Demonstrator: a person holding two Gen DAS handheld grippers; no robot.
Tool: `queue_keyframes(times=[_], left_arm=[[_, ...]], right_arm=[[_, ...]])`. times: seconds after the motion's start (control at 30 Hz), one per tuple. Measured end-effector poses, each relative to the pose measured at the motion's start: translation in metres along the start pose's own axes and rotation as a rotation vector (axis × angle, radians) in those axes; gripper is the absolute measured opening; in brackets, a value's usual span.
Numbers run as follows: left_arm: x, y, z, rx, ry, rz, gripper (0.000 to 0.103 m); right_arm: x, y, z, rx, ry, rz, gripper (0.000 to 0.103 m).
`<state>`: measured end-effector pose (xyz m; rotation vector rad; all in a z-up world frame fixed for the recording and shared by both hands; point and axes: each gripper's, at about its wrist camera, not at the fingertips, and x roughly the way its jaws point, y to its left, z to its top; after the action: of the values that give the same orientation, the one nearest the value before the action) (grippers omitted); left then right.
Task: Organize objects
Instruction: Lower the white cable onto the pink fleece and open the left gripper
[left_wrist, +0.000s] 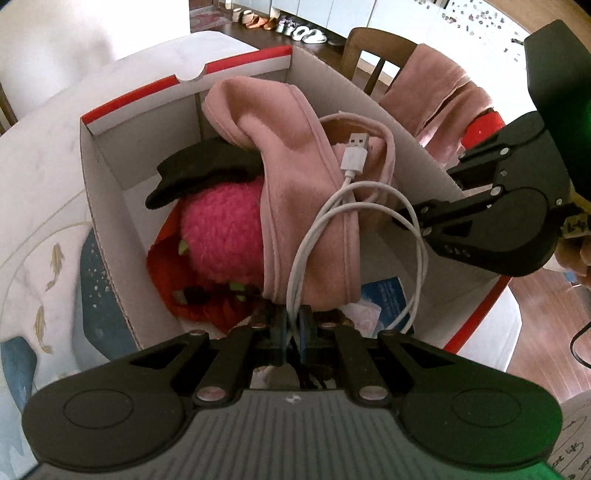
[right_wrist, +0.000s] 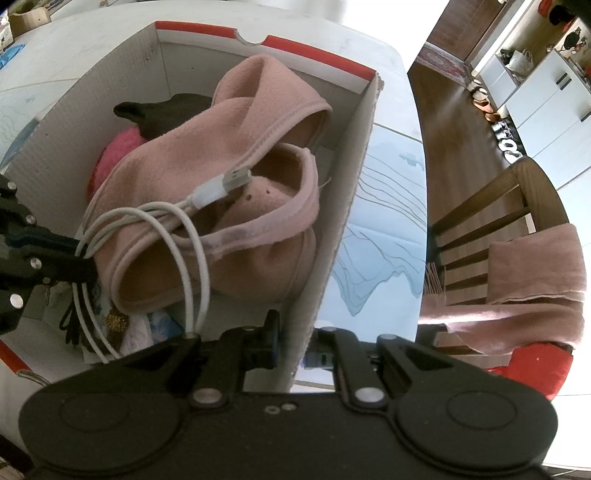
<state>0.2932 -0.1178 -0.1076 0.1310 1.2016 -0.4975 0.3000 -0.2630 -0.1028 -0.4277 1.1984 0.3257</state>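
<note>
Sitting on the table (right_wrist: 388, 177), a big white box with a red rim (left_wrist: 110, 155) fills the middle of both views, and a pink cloth (left_wrist: 295, 177) is piled inside it over a fuzzy pink toy (left_wrist: 221, 229). Looped on the cloth is a white cable (left_wrist: 332, 221). The left tongs (left_wrist: 293, 325) are pinched shut on the cable at the bottom middle, and the right tongs (right_wrist: 291, 343) grip the box's side wall.
</note>
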Motion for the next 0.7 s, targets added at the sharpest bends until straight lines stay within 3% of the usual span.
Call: queue_keyframes(times=[0.1, 0.17, 0.23, 0.3, 0.33, 0.37, 0.7], left_arm=[[0.001, 0.003, -0.004, -0.014, 0.010, -0.014, 0.014], [-0.002, 0.004, -0.007, -0.027, 0.004, -0.030, 0.029], [-0.008, 0.005, -0.010, -0.039, -0.013, -0.049, 0.035], [-0.015, 0.003, -0.012, -0.045, -0.029, -0.054, 0.050], [-0.020, 0.003, -0.014, -0.047, -0.043, -0.050, 0.065], [-0.027, 0.002, -0.016, -0.045, -0.065, -0.049, 0.070], [-0.078, 0.011, -0.024, -0.129, -0.195, -0.048, 0.070]], right_arm=[[0.000, 0.000, 0.000, 0.001, 0.000, 0.000, 0.009], [0.000, 0.000, 0.000, 0.001, 0.000, 0.000, 0.009], [0.000, 0.000, 0.000, 0.001, 0.001, 0.002, 0.009], [0.000, 0.000, 0.000, 0.001, 0.002, 0.003, 0.009], [0.000, 0.000, 0.000, 0.001, 0.002, 0.002, 0.009], [0.000, 0.000, 0.000, 0.001, 0.001, 0.002, 0.009], [-0.015, -0.004, -0.002, 0.010, -0.024, 0.003, 0.009]])
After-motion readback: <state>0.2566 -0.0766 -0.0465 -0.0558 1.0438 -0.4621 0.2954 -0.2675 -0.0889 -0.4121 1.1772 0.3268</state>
